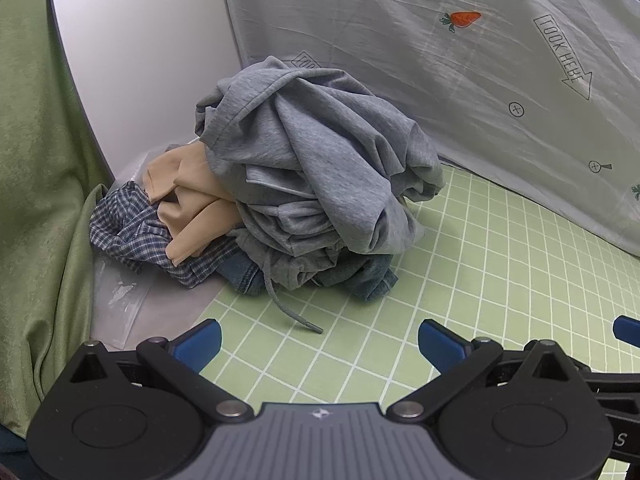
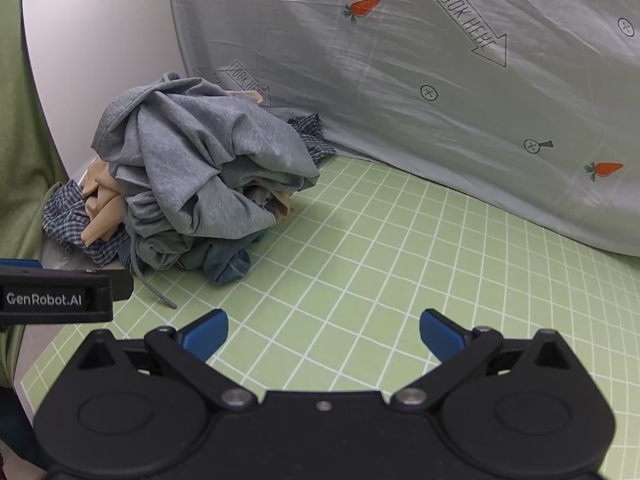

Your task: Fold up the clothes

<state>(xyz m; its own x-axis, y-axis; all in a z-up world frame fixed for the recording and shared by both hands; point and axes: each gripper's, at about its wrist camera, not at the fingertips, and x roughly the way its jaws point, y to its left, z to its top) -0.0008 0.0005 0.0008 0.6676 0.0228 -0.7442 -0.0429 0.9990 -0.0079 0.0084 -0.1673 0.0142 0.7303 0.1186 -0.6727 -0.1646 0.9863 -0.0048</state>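
Left wrist view: left gripper (image 1: 319, 342), blue fingers (image 1: 198, 345) standing wide apart with nothing between them, is pointing down over a green gridded mat (image 1: 460, 272). Lying at the mat's far left corner is the pile of clothes (image 1: 288, 184): a grey sweatshirt (image 1: 320, 160) is sitting on top, a tan garment (image 1: 192, 204) and a blue checked shirt (image 1: 132, 232) are spilling out to its left, and denim (image 1: 248, 276) is showing underneath. A grey drawstring (image 1: 288, 308) is trailing from the pile toward the near side. A pale sheet printed with carrots (image 1: 460, 60) is hanging behind, a green curtain (image 1: 36, 160) is hanging at the left, and a blue fingertip of the right gripper (image 1: 626, 330) is showing at the right edge.

Right wrist view: right gripper (image 2: 323, 334), its fingers (image 2: 206, 334) likewise spread apart and empty, is hovering above the mat (image 2: 400, 280). The pile (image 2: 192, 176) is lying at far left, well apart from the fingertips, with the sweatshirt (image 2: 208, 148) uppermost. The left gripper's black body (image 2: 56, 298) is entering from the left edge, just near the drawstring (image 2: 156, 294). No container is holding the clothes; they are resting directly on the mat.
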